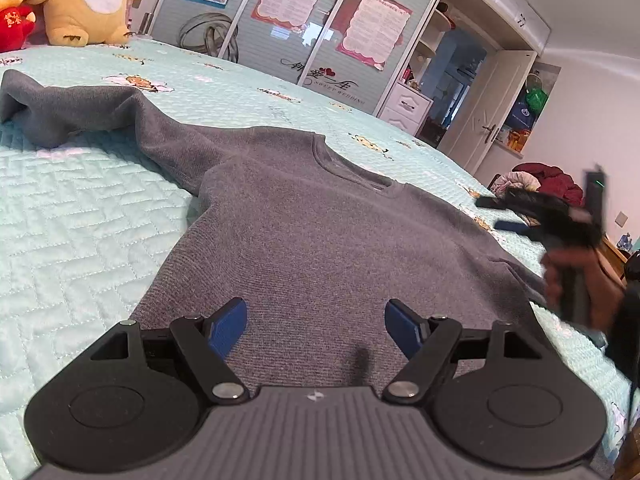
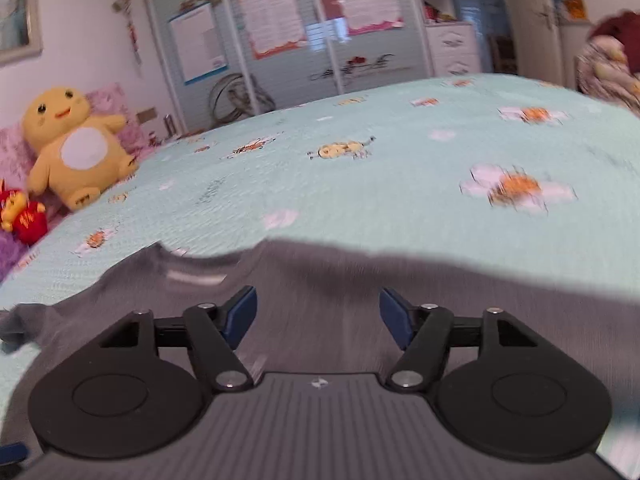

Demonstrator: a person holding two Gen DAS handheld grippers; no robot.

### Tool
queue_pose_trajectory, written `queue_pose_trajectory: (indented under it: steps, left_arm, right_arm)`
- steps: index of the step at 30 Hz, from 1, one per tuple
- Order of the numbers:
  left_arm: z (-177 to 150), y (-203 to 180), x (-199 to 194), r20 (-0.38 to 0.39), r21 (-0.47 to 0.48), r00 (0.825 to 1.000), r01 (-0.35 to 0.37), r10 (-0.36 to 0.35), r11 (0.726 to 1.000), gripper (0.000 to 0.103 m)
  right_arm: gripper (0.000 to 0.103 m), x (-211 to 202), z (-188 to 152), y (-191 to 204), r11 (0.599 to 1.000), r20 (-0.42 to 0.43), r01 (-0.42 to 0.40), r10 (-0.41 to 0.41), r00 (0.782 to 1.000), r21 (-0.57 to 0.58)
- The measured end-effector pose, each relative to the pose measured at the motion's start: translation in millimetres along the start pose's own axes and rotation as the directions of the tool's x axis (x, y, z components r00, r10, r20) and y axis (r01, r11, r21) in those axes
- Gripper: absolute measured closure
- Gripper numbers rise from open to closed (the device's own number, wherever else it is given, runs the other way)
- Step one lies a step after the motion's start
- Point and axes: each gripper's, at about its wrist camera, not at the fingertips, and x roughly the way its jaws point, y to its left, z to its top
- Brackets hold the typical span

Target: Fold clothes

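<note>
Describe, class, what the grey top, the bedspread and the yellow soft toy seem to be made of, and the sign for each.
Grey top: probably a matte knit, perhaps cotton or wool blend; fine ribbed texture shows. Bedspread: quilted cloth, likely cotton or polyester, with stitched brick-like lines and a slight sheen. Yellow soft toy: plush pile, apparently synthetic, fuzzy and rounded.

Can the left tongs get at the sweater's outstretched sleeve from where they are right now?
Probably yes. The left tongs are open and empty over the sweater, and the sleeve lies flat on the bed with nothing on or over it.
</note>
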Motion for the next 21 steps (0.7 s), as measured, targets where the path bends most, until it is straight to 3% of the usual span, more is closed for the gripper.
queue_pose_trajectory:
  steps: [3, 7, 8, 10, 11, 12, 13, 14, 19, 20, 21]
  left_arm:
    - [0, 0, 1, -0.005, 0.0, 1.0, 0.001, -0.001, 1.0, 0.024]
    - [1, 2, 3, -0.01, -0.006, 1.0, 0.007, -0.007, 1.0, 0.023]
    - [1, 2, 3, -0.01, -0.007, 1.0, 0.009, -0.009, 1.0, 0.023]
    - [1, 2, 3, -0.01, -0.009, 1.0, 0.01, -0.01, 1.0, 0.023]
    - [1, 2, 3, -0.009, -0.01, 1.0, 0.011, -0.011, 1.0, 0.023]
    - [1, 3, 3, -0.009, -0.01, 1.0, 0.011, -0.011, 1.0, 0.023]
    - [1, 2, 3, -0.01, -0.009, 1.0, 0.011, -0.011, 1.0, 0.023]
    - [2, 2, 3, -0.01, -0.008, 1.0, 0.01, -0.01, 1.0, 0.023]
    - [2, -3, 2, -0.005, 0.025, 1.0, 0.002, -0.002, 1.0, 0.023]
    - [2, -2, 2, -0.004, 0.023, 1.0, 0.004, -0.004, 1.0, 0.023]
    - [1, -2, 2, -0.003, 0.02, 1.0, 0.006, -0.006, 1.0, 0.023]
  right_arm:
    - [0.029, 47, 28, -9, 0.999, -0.103, -0.011, 0.006, 0.995, -0.051]
    - [0.028, 119, 41, -22, 0.991, -0.296, 0.035, -0.072, 0.952, -0.13]
    - [0.022, 123, 38, -24, 0.99, -0.295, 0.018, -0.058, 0.954, -0.137]
    - [0.025, 120, 29, -22, 0.983, -0.265, -0.021, -0.029, 0.964, -0.183]
    - [0.04, 117, 27, -20, 0.974, -0.265, -0.04, -0.021, 0.964, -0.222]
    - [0.07, 113, 28, -20, 0.968, -0.268, -0.06, -0.008, 0.963, -0.245]
    - [0.089, 110, 33, -24, 0.966, -0.271, -0.049, -0.023, 0.962, -0.255]
    - [0.098, 107, 39, -28, 0.963, -0.274, -0.038, -0.038, 0.961, -0.266]
    - [0.096, 94, 61, -63, 0.974, -0.232, 0.042, -0.095, 0.968, -0.225]
    - [0.103, 92, 61, -76, 0.977, -0.191, 0.133, -0.164, 0.968, -0.166]
    - [0.103, 90, 62, -88, 0.97, -0.154, 0.22, -0.234, 0.96, -0.104]
